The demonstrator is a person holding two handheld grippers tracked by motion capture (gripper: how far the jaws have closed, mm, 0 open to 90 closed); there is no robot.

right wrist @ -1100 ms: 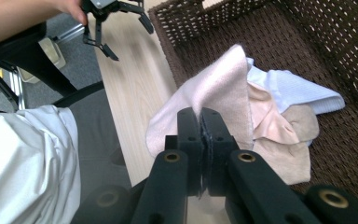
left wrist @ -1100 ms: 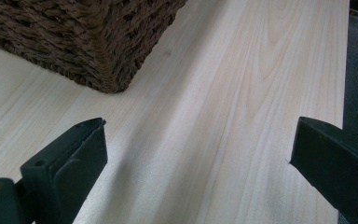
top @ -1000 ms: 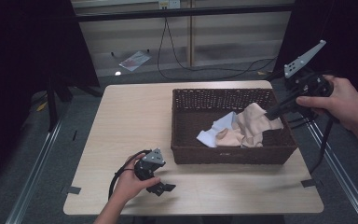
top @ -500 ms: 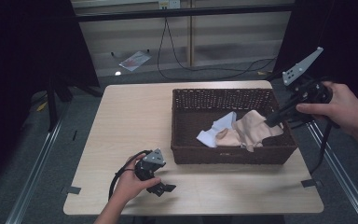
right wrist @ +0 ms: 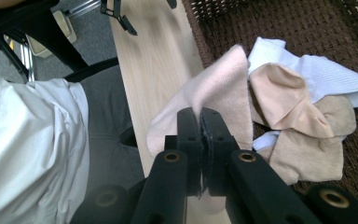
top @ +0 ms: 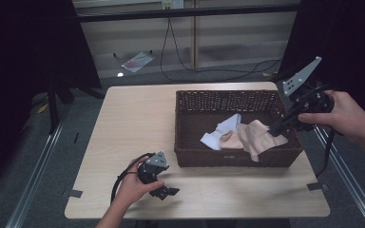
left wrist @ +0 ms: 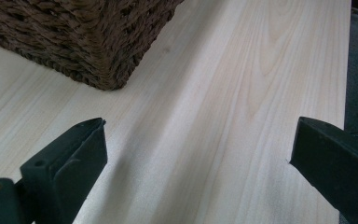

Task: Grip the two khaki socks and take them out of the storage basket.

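Pinching pink sock (right wrist: pixel 214 88) | right hand-held gripper (right wrist: pixel 200 119) | grip visible up close

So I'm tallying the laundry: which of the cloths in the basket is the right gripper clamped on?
The pale pink cloth, pinched in the right gripper and lifted at the basket wall; the white and beige ones lie loose.

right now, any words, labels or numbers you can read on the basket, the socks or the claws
No readable text anywhere.
Wicker basket: plain weave, no label.
Pink sock held in the right claw: no print or tag showing.
White sock: plain ribbing.
Left claw: no markings to make out.
Paper on the floor: too small and blurred to read.
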